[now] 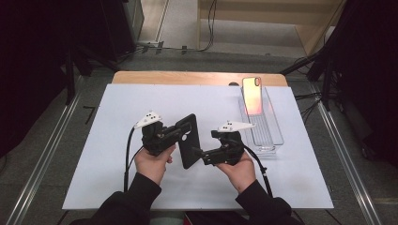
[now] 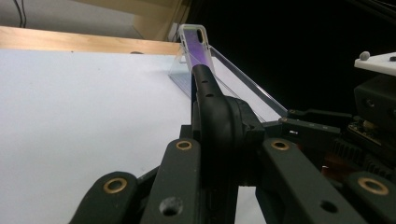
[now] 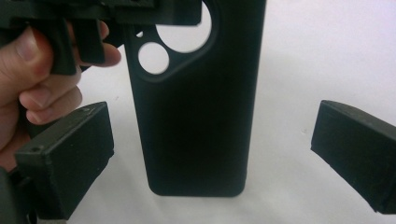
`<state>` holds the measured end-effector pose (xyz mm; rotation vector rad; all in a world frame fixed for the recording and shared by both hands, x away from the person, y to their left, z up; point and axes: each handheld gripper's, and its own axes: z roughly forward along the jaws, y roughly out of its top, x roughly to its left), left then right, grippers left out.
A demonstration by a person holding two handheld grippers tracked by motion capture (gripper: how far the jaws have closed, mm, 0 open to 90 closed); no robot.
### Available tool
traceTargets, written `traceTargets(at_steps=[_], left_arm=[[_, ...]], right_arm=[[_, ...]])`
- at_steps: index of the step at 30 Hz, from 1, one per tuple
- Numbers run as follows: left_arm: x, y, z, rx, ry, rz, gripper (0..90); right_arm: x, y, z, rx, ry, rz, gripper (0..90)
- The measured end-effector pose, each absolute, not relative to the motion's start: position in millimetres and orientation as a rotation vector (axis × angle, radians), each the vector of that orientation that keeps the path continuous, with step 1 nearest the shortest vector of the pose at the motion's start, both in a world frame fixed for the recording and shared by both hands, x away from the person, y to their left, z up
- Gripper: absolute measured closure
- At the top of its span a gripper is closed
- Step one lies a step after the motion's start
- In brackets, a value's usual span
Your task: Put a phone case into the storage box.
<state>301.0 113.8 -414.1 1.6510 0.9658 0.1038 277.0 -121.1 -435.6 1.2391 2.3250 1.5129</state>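
Holding: the left claw (image 1: 180, 132) is clenched on the upper end of a black phone case (image 1: 189, 140), beside its camera cut-outs, and keeps it off the white surface (image 1: 108, 154).
Left claw close up: in the left gripper view the black phone case (image 2: 219, 121) stands edge-on, pinched between the two jaws.
Right claw: released (image 1: 196, 152); in the right gripper view its jaws stand wide apart on either side of the case's lower half (image 3: 196, 116), touching neither edge.
Case position: near the middle of the surface, between the two hands, tilted, its round cut-outs toward the far end.
Left hand: fingers (image 3: 42, 88) curl round the left claw's body.
Clear tray: a transparent tray (image 1: 277, 138) lies on the right side of the surface, well apart from the black case.
Second case: a clear, orange-tinted case (image 1: 252, 96) leans upright at the tray's far end.
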Motion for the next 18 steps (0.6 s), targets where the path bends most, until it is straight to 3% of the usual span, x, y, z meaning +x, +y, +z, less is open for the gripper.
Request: traceTargets(at_steps=[18], left_arm=[[291.7, 100.5, -414.4, 1.673, 0.95, 0.057, 82.1]], right_arm=[[276.0, -113.2, -430.8, 1.275, 2.288, 1.533, 0.0]])
